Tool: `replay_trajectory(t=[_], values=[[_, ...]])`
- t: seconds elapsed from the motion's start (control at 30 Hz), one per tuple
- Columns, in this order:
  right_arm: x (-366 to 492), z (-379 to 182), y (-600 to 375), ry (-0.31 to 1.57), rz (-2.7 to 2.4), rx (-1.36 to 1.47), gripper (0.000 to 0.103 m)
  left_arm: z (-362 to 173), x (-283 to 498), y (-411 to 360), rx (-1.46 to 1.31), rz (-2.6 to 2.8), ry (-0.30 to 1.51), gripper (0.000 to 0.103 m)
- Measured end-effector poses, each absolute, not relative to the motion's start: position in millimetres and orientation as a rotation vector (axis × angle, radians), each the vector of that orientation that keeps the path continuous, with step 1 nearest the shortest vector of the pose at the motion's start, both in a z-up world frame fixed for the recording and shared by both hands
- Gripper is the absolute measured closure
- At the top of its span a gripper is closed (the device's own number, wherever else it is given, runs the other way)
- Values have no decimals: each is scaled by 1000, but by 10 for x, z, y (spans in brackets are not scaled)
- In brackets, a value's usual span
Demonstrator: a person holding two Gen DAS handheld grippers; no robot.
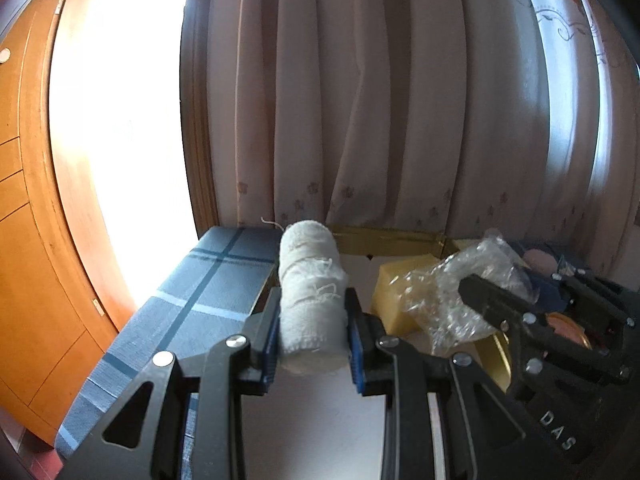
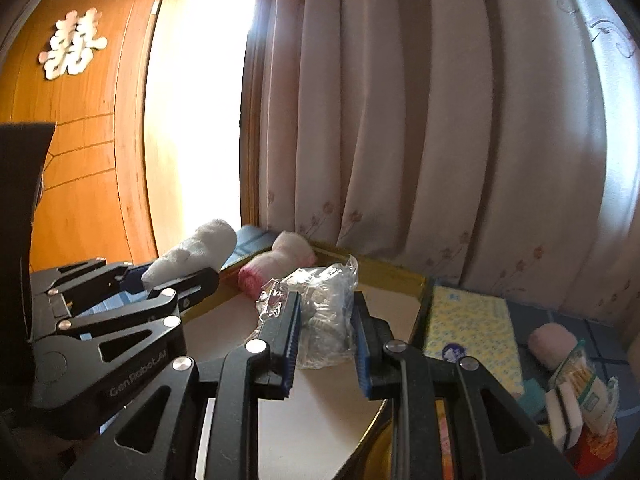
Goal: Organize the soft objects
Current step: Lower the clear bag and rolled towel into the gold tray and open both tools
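Left gripper (image 1: 312, 320) clamps the rolled white towel (image 1: 310, 276), right gripper (image 2: 326, 332) pinches a crumpled clear plastic bag (image 2: 320, 304), both above the gold-rimmed tray (image 2: 384, 276) ahead, probably for stowing.

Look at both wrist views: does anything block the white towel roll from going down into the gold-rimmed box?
Nothing visible does. The left gripper holds the white towel roll beside the gold-rimmed box, whose near floor is bare; a pink roll lies at its back.

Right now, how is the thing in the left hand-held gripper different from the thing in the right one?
The left hand-held gripper holds a white rolled towel: opaque, woven, a firm cylinder. The right hand-held gripper holds a clear plastic bag: see-through, glossy, crumpled and shapeless. The rolled towel points forward beyond the fingers; the plastic bag bunches between them. Both are soft, squeezed between blue pads above the gold-rimmed tray.
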State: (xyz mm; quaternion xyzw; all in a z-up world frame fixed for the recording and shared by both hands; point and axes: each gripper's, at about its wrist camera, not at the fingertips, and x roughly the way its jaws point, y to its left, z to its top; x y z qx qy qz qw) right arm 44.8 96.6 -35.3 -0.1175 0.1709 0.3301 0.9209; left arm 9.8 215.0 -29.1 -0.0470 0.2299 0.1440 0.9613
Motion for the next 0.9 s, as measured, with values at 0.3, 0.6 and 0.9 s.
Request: replay_trajectory(t=[0.3, 0.6, 0.9], values=[[546, -522, 1035, 414, 668, -254, 77, -431, 206, 2180, -88, 286, 519, 76], [563, -529, 1062, 428, 665, -264, 77, -536, 297, 2187, -81, 283, 556, 76], [588, -533, 1075, 438, 662, -271, 77, -567, 366, 2202, -74, 283, 573, 76]])
